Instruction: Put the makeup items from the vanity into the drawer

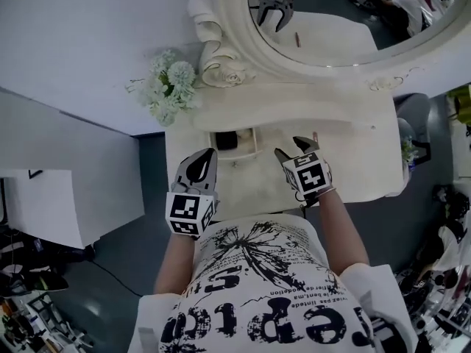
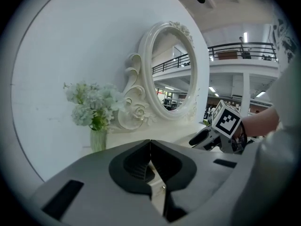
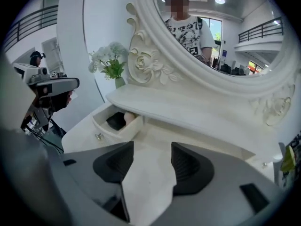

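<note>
The small vanity drawer (image 1: 246, 144) (image 3: 107, 131) stands pulled out under the shelf. Inside it lie a black item (image 1: 224, 140) (image 3: 114, 120) and a pale round item (image 3: 129, 117). A thin reddish pencil (image 1: 315, 136) lies on the vanity top just beyond my right gripper's far jaw. My right gripper (image 1: 292, 148) (image 3: 151, 161) hovers over the tabletop right of the drawer, open, with only bare tabletop between its jaws. My left gripper (image 1: 206, 157) (image 2: 150, 146) is held at the vanity's front left, its jaws shut together and empty.
A large oval mirror (image 1: 221, 20) (image 3: 235, 86) in a carved white frame rises behind the shelf (image 1: 294, 105). A vase of pale flowers (image 1: 169, 87) (image 2: 96, 109) (image 3: 112, 60) stands at the back left. The person's torso is close against the table's front edge.
</note>
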{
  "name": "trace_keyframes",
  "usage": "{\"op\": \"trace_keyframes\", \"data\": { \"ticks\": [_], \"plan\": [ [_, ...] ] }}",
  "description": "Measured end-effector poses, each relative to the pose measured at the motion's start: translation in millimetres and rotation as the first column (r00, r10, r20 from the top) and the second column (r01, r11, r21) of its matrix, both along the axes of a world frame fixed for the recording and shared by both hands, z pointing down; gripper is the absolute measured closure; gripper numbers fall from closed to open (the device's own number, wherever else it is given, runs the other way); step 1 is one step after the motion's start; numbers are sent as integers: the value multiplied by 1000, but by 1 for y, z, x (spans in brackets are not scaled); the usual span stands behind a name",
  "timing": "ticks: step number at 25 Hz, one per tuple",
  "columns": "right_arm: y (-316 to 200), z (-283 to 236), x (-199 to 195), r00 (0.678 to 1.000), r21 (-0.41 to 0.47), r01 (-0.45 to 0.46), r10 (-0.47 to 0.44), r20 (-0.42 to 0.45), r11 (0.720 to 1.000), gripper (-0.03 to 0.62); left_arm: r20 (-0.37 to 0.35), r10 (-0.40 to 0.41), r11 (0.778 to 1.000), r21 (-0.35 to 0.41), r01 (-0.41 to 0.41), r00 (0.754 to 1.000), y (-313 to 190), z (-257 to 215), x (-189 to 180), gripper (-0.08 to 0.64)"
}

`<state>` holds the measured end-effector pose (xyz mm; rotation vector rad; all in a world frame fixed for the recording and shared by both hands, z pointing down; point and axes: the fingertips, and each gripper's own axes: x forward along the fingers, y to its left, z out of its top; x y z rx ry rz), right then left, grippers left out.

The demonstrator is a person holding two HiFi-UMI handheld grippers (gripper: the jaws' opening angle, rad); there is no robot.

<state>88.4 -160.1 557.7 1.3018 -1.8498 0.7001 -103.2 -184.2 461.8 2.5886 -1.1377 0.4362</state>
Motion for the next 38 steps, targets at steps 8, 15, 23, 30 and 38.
{"op": "trace_keyframes", "data": {
  "ticks": [8, 15, 23, 30, 38],
  "plan": [
    [43, 21, 86, 983, -52, -185, 184, -20, 981, 333, -1, 107, 994, -25, -107, 994, 13, 8, 66, 540],
    [53, 52, 134, 967, -111, -254, 254, -17, 961, 336, 6, 135, 989, -54, -135, 991, 20, 22, 112, 540],
    [51, 86, 142, 975, -211, -218, 224, 5, 953, 386, 36, 127, 989, -82, -124, 991, 24, 32, 137, 540],
    [50, 91, 139, 982, -228, -188, 186, -29, 955, 436, 41, 111, 990, -90, -107, 993, 21, 38, 136, 539],
    [51, 86, 139, 982, -251, -187, 185, -32, 950, 538, 37, 88, 994, -72, -85, 995, 22, 29, 129, 539]
  ]
}}
